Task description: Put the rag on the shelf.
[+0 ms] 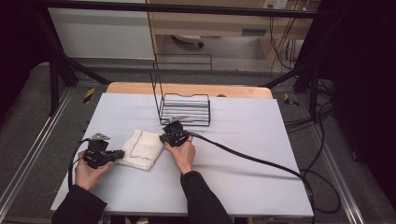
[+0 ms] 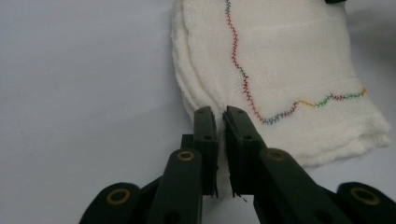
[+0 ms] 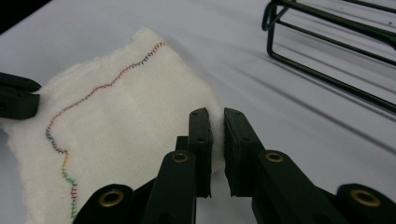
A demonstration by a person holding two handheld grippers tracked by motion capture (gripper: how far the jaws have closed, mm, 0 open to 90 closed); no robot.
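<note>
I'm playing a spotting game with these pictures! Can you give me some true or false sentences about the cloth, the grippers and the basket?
1. The white cloth lies folded on the table. True.
2. The left gripper is wide open above the cloth. False: its jaws are pinched on the cloth's edge.
3. The right gripper grips the opposite edge of the cloth. True.
4. The cloth sits inside the wire basket. False: the basket stands apart, behind it.
5. The cloth has a wavy line of coloured stitching. True.

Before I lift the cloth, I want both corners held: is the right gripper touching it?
Touching. In the right gripper view, the right gripper has its jaws pinched on the cloth edge, white fabric pressed between the pads.
</note>
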